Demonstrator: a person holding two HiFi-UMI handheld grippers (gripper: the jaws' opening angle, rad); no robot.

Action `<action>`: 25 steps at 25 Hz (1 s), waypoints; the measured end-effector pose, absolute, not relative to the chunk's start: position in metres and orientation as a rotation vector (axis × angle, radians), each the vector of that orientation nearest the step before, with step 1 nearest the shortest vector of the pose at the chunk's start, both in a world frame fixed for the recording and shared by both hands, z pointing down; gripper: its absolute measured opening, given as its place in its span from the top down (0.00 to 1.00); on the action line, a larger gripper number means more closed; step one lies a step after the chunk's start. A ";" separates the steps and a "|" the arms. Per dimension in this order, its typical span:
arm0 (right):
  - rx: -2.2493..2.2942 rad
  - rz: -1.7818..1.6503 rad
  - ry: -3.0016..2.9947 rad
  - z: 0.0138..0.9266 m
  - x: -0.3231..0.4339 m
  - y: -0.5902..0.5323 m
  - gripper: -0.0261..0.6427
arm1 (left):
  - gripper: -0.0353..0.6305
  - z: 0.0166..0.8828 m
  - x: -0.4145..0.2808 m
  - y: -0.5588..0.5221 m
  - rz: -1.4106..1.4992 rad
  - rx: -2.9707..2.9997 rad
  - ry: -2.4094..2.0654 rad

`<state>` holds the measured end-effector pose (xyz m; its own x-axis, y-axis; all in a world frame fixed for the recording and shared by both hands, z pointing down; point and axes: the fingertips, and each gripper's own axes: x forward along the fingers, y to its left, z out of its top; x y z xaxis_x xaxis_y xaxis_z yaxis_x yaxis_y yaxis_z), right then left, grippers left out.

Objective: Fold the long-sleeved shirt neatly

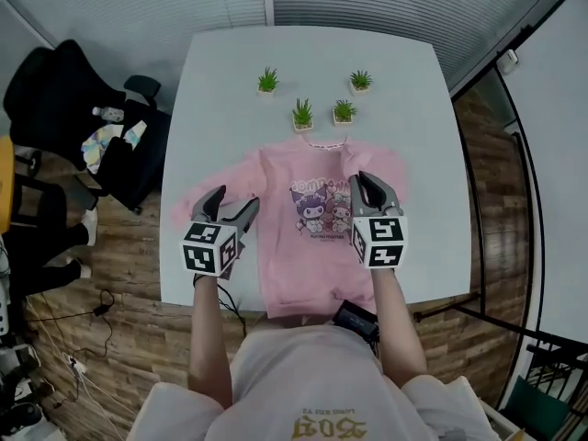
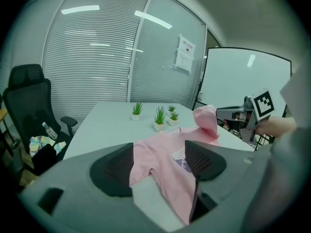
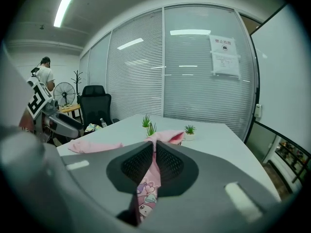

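**Pink shirt (image 1: 303,246) pinched at one side on the table (image 1: 230,81)**

My right tongs (image 1: 369,184) are shut on a fold of the pink long-sleeved shirt with the cartoon print, its right side lifted off the pale grey table. My left tongs (image 1: 232,202) stand wide near the left sleeve, gripping nothing. The shirt lies at the table's near edge, with four small green potted plants (image 1: 302,114) on its far side.
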<state>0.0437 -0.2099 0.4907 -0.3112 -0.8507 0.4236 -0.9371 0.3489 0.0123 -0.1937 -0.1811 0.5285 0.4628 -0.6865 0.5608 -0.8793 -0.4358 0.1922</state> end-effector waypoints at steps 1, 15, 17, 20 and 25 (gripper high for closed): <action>1.568 0.334 -2.262 0.492 0.038 -0.210 0.91 | 0.44 0.531 -0.200 -0.180 0.563 2.247 -1.307; 1.476 0.288 -2.288 0.514 -0.022 -0.223 0.91 | 0.44 0.564 -0.253 -0.174 0.575 2.162 -1.324; 1.450 0.281 -2.291 0.522 -0.030 -0.225 0.91 | 0.44 0.570 -0.258 -0.174 0.578 2.147 -1.325; 1.394 0.261 -2.284 0.539 -0.041 -0.228 0.91 | 0.43 0.582 -0.262 -0.174 0.588 2.127 -1.325; 1.316 0.239 -2.264 0.567 -0.057 -0.229 0.91 | 0.43 0.600 -0.266 -0.170 0.611 2.104 -1.306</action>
<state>-0.0573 -0.2286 0.5668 -0.4030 -0.7619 0.5070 -0.8510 0.5158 0.0987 -0.2663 -0.1697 0.6000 0.4149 -0.6396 0.6471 -0.9066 -0.3505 0.2349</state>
